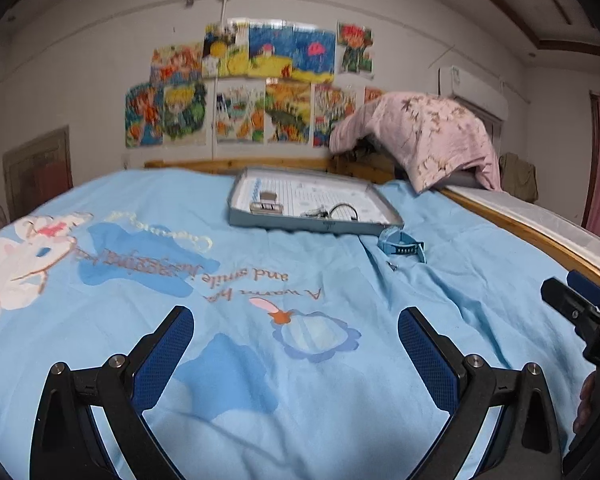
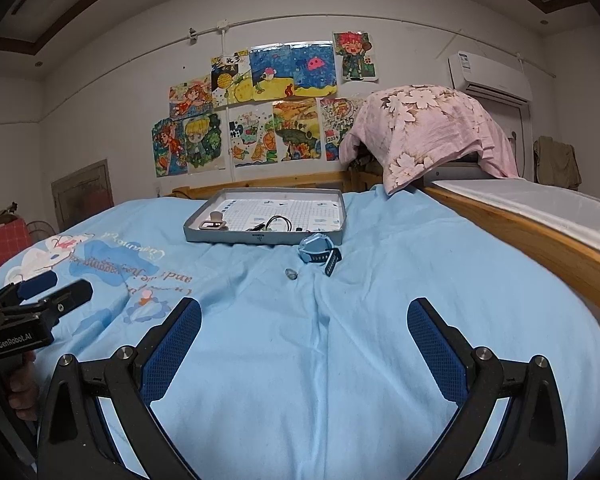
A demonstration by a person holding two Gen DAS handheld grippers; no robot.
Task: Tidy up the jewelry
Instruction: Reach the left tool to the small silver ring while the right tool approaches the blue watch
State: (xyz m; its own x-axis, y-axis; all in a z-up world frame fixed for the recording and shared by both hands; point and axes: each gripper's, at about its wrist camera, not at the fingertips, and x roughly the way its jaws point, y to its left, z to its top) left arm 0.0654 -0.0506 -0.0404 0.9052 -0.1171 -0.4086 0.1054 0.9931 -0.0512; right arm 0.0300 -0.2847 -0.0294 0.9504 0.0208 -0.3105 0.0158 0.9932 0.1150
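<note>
A shallow grey tray (image 1: 236, 210) (image 2: 198, 229) lies on the blue bedsheet toward the headboard. It holds a small clip-like piece (image 1: 266, 203) (image 2: 214, 222), a black cord loop (image 1: 342, 210) (image 2: 280, 222) and other small items. A blue watch (image 1: 402, 242) (image 2: 318, 251) lies on the sheet just before the tray's near right corner. A small grey ring-like piece (image 2: 291, 274) (image 1: 392, 266) lies next to the watch. My left gripper (image 1: 296, 340) and right gripper (image 2: 304, 332) are open, empty, and well short of these things.
The bed's wooden side rail (image 2: 520, 236) (image 1: 520, 236) runs along the right. A pink flowered cloth (image 2: 428, 132) (image 1: 424, 136) is draped at the back right. The wooden headboard (image 2: 260, 184) stands behind the tray. The other gripper shows at each view's edge (image 1: 580, 312) (image 2: 40, 304).
</note>
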